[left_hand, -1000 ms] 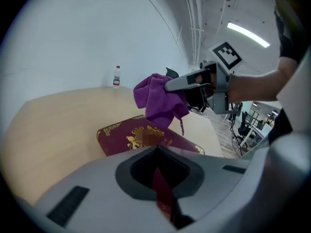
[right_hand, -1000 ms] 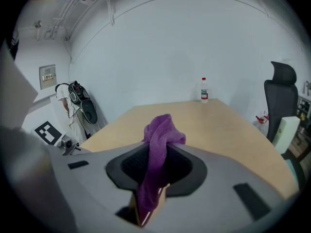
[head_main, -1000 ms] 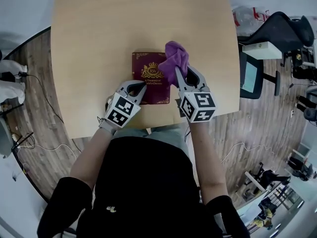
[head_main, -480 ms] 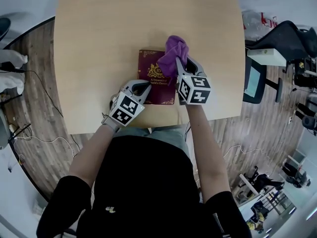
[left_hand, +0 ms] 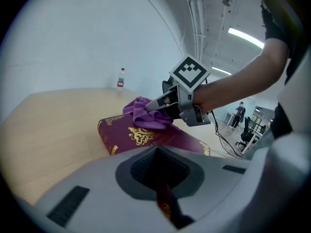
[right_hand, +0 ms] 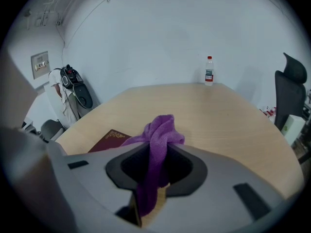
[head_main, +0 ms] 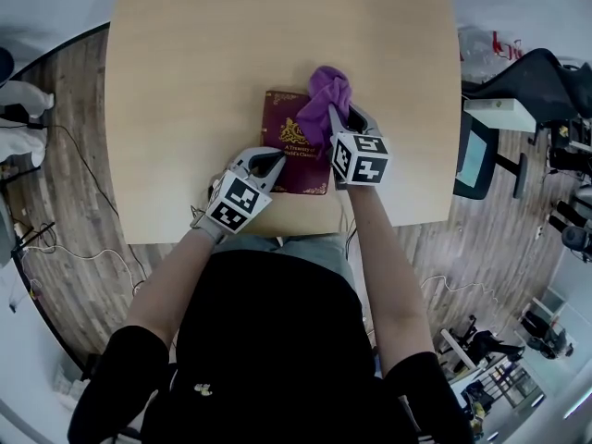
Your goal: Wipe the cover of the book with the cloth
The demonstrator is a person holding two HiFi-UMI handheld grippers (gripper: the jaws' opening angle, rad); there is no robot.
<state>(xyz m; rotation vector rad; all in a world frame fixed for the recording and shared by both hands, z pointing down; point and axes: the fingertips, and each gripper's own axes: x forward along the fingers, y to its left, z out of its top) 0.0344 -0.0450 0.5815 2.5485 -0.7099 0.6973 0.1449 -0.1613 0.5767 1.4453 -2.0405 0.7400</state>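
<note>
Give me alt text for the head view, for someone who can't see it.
Seen from above, a person at a light wooden table holds a purple cloth in the right tool, resting it on a dark red book with gold trim. The left tool grips the book's near edge.

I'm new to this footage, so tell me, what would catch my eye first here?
The purple cloth, bunched in the right tool, lies on the far right part of a maroon, gold-stamped book. The book lies close to the near edge of the table, and the left tool grips it by its near left corner.
</note>
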